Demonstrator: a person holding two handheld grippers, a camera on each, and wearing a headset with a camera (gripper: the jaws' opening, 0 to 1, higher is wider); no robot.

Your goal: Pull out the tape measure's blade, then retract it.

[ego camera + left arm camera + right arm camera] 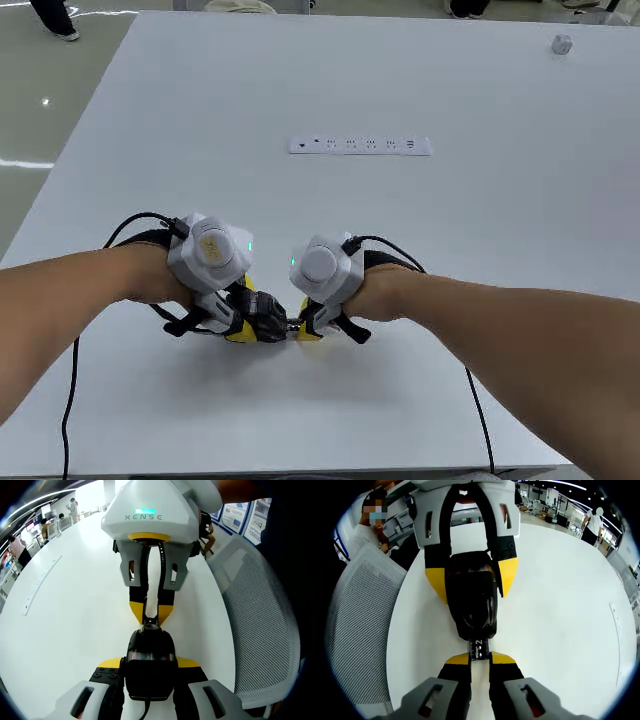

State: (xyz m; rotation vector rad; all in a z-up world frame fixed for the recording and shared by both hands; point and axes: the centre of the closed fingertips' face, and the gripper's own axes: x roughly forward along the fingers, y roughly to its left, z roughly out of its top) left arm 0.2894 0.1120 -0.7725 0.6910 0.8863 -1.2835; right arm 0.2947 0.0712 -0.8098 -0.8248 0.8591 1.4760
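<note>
The task looks to be near its start. In the right gripper view only a short stub of the blade (478, 649) shows, with the mark 2 on it, between the tape measure (472, 597) and the jaws below it. By that judgement the long pull is not yet done, and neither is the retraction.

The tape measure sits low over the white table (400, 80), at about 6 o'clock from the power strip (360, 146) and well apart from it. The left gripper (248, 312) has its yellow-tipped jaws closed against the two sides of the black case. The right gripper (305, 328) meets it from 3 o'clock, and its jaws are pressed together on the tip of the blade, just beside the mouth of the case.

In the head view the case's long axis runs across the table from 9 o'clock to 3 o'clock, and its mouth points to 3 o'clock, toward the right gripper. In the left gripper view the mouth faces 12 o'clock, away from that camera. In the right gripper view it faces 6 o'clock, and the blade is in line with the case. Whether the case touches the table cannot be told.
</note>
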